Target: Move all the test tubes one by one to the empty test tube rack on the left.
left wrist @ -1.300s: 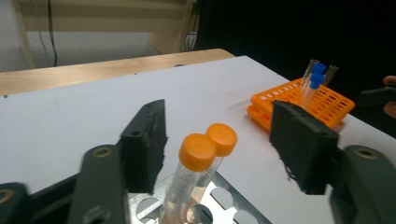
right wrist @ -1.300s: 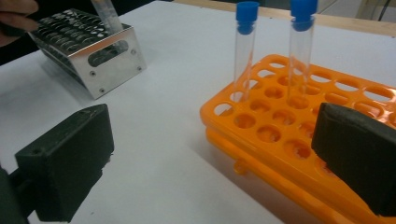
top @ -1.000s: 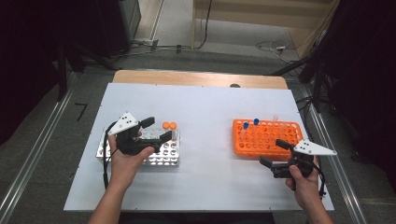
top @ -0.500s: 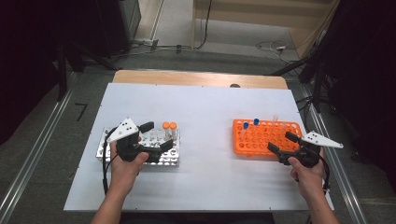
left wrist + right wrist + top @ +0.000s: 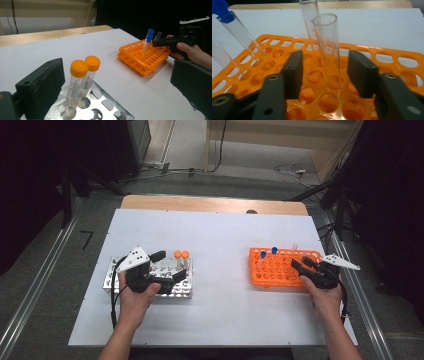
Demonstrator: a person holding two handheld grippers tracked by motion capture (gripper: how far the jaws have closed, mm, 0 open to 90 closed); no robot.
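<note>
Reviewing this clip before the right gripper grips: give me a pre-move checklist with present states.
1. Open tube between right gripper jaws, which have just been closing: ok.
2. Pads pressing the tube: not ok, gaps both sides.
3. Tube seated in orange rack: ok.
4. Second open tube behind stays out of the grip: cannot tell.
5. Left gripper open, holding nothing: ok.
6. Orange-capped tubes upright in metal rack: ok.
</note>
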